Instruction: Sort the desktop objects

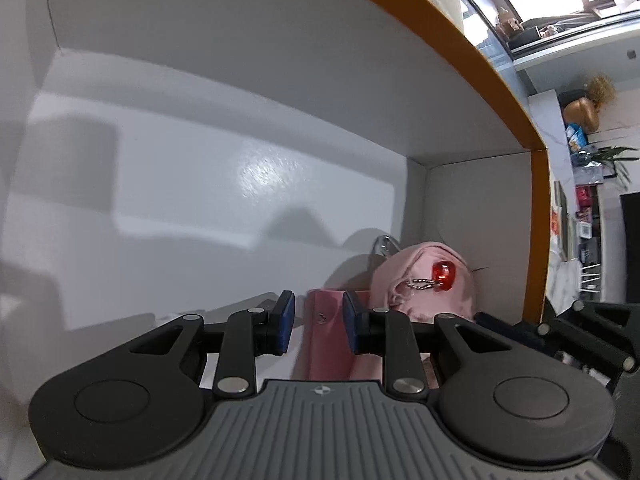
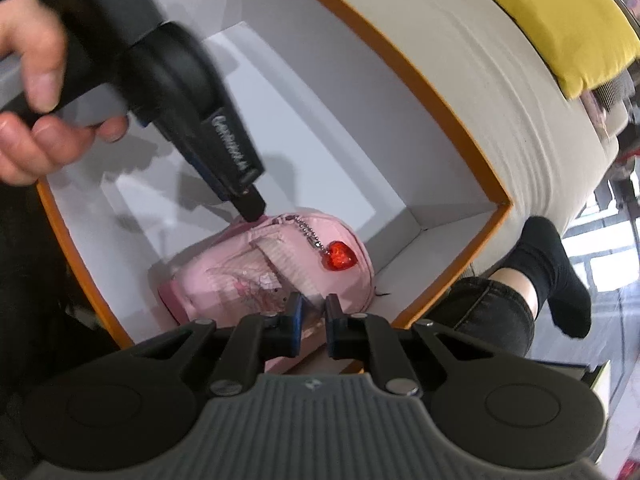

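Inside box [image 2: 460, 152], pink pouch [image 2: 240, 276] lies flat, heart charm [image 2: 339, 255] seemingly toward corner.

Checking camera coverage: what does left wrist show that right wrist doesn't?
Left wrist only: the left tool front on, open, fingers either side of a pink strap, and a potted plant in the room behind.

Right wrist only: the right tool, open over the pink bag; the holder's hand; a yellow cushion; a black-socked foot.

Both: the orange-rimmed white box, the bag and its red heart charm.
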Available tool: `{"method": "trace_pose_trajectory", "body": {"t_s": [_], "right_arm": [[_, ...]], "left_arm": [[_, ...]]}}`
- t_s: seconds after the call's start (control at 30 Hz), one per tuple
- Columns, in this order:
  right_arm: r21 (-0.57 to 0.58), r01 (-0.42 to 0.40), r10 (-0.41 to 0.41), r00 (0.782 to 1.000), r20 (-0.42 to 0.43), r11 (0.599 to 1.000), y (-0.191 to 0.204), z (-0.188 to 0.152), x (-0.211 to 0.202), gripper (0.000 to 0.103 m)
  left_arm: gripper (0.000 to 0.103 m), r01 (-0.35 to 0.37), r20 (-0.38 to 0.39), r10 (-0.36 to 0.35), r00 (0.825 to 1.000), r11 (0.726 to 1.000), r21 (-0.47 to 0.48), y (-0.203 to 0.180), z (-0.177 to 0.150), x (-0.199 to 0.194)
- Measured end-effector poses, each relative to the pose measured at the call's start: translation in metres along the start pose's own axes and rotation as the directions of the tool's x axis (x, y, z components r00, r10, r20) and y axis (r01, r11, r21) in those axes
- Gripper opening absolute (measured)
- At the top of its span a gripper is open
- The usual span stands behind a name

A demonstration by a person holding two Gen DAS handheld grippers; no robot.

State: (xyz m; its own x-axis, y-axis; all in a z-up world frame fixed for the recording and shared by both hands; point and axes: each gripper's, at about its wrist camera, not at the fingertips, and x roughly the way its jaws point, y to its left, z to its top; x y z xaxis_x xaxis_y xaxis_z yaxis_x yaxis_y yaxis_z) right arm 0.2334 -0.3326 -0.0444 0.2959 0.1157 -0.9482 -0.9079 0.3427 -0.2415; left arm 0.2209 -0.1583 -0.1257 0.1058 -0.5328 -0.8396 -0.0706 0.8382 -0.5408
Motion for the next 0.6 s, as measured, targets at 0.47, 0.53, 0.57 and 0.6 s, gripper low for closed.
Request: {"method": "trace_pose_trajectory", "body": {"t_s": [0.47,0.53,0.57,0.6], "right_arm": [[-0.092,-0.04,0.038,0.999,-0.024,0.995,0.001,0.003,0.008,0.012],[-0.106,-0.048,0.046,0.999,-0.025,0.993,0.001,0.002,0.007,0.012],[-0.124,-0.051,0.048,0.999,-0.023,0.991,0.002,0.002,0.006,0.012],[-0.147,-0.054,0.051,0.998,-0.022,0.988,0.004,0.001,0.004,0.012]], "left_arm": [[0.025,0.084,-0.068,-0.088,0.994,0.995,-0.056,-0.003,-0.006,0.021],[0.025,0.079,-0.072,-0.084,0.994,0.995,-0.067,-0.003,-0.008,0.022],[0.025,0.072,-0.062,-0.076,0.995,0.995,-0.062,-0.004,-0.009,0.02],[0.025,0.063,-0.049,-0.066,0.997,0.996,-0.056,-0.005,-0.01,0.017]]}}
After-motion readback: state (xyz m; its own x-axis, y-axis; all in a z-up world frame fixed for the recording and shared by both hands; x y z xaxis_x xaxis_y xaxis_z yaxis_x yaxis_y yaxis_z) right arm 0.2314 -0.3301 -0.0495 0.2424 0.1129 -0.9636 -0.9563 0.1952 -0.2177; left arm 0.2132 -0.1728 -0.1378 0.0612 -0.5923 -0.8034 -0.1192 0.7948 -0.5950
